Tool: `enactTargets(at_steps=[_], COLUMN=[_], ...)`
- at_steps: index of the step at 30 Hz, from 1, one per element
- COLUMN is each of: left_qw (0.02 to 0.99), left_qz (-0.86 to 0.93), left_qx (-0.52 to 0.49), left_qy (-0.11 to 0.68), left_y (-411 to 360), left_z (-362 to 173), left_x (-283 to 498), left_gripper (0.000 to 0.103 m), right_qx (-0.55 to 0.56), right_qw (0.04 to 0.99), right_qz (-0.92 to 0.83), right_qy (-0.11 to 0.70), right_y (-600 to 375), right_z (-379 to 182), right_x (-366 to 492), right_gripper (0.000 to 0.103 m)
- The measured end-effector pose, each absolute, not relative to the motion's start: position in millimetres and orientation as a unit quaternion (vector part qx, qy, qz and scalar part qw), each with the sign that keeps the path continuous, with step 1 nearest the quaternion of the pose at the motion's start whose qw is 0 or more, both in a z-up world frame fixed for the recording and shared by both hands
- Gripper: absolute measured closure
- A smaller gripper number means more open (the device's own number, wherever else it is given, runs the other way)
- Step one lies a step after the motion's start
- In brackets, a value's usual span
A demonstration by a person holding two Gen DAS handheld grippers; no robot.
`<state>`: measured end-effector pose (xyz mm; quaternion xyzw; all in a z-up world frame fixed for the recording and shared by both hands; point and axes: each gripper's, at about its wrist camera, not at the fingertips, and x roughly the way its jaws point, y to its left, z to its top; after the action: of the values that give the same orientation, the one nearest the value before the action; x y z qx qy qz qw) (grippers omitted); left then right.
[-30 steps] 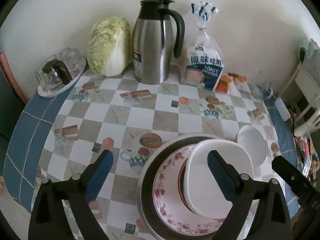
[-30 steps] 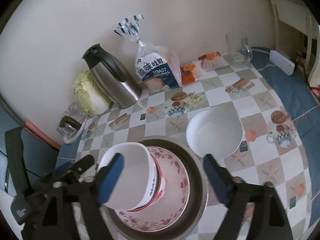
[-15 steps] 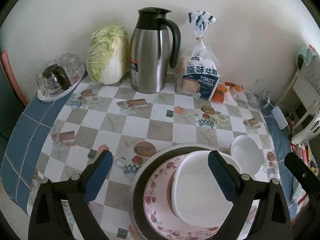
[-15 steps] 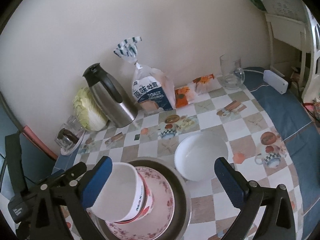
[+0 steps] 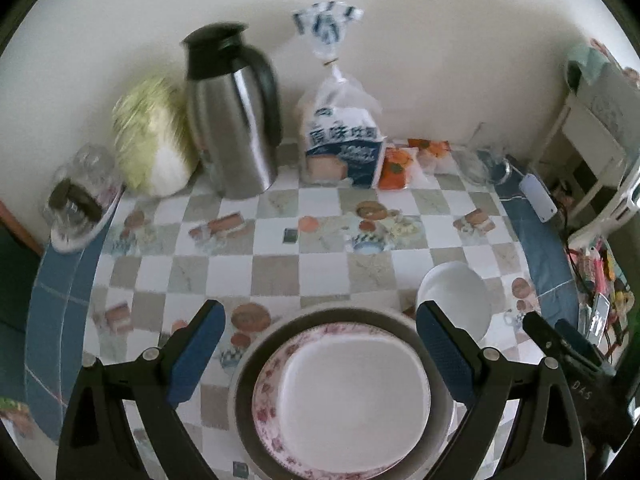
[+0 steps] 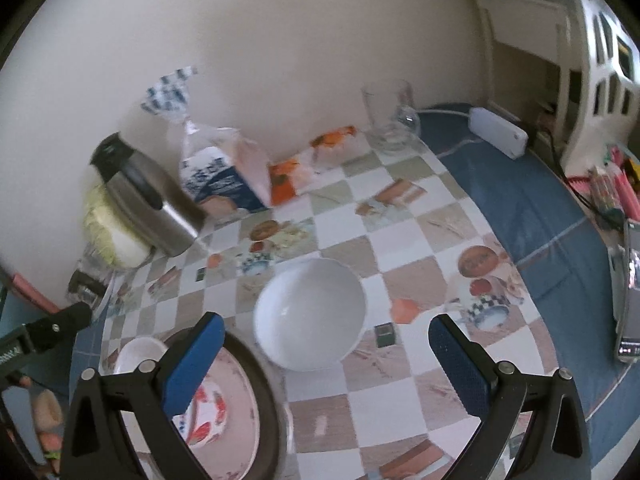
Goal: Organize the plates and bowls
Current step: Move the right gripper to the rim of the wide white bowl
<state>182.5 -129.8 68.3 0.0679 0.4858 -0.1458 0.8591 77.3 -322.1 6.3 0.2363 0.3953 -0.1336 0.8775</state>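
A stack sits near the table's front edge: a dark metal plate (image 5: 244, 364), a floral plate (image 5: 268, 412) on it, and a deep white bowl (image 5: 352, 392) with red print on top. My left gripper (image 5: 320, 344) hangs open above this stack and touches nothing. A separate white bowl (image 5: 456, 300) stands alone to the right of the stack. In the right wrist view this white bowl (image 6: 310, 312) lies just ahead of my right gripper (image 6: 326, 356), which is wide open and empty. The printed bowl (image 6: 140, 354) shows partly behind its left finger (image 6: 192, 356).
Along the wall stand a steel thermos (image 5: 232, 120), a cabbage (image 5: 152, 136), a bread bag (image 5: 340, 140), orange packets (image 5: 396, 164) and a glass jug (image 6: 390, 120). A tray of glasses (image 5: 76, 204) sits far left. A white box (image 6: 498, 132) lies on the blue border.
Both views have pulled back and up. The right gripper's jaws widened and slid right, from around the printed bowl to in front of the lone white bowl. The printed bowl stays on the floral plate.
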Motion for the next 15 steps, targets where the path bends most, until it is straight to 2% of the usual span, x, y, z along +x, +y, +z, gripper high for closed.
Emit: enactTargets(at_steps=[3, 7, 11, 15], left_qw=[0.852, 0.846, 0.824, 0.814], left_qz=[-0.166, -0.174, -0.192, -0.163], left_qx=[0.049, 0.086, 0.095, 0.147], left_qy=[0.494, 0.498, 0.524, 0.538], left_y=[-144, -181, -216, -254], left_z=[74, 73, 57, 31], left_x=[192, 202, 211, 218], left_gripper=[0.007, 0.007, 0.007, 0.007], right_qx=[0.238, 0.235, 0.261, 0.291], right_qw=[0.874, 0.87, 0.859, 0.843], right_qz=[-0.145, -0.147, -0.143, -0.135], right_qy=[0.398, 0.408, 0.417, 0.431], right_y=[-333, -344, -354, -360], right_z=[1, -10, -26, -46], right_x=[78, 85, 89, 95], right_gripper=[0.0, 0.0, 0.0, 0.0])
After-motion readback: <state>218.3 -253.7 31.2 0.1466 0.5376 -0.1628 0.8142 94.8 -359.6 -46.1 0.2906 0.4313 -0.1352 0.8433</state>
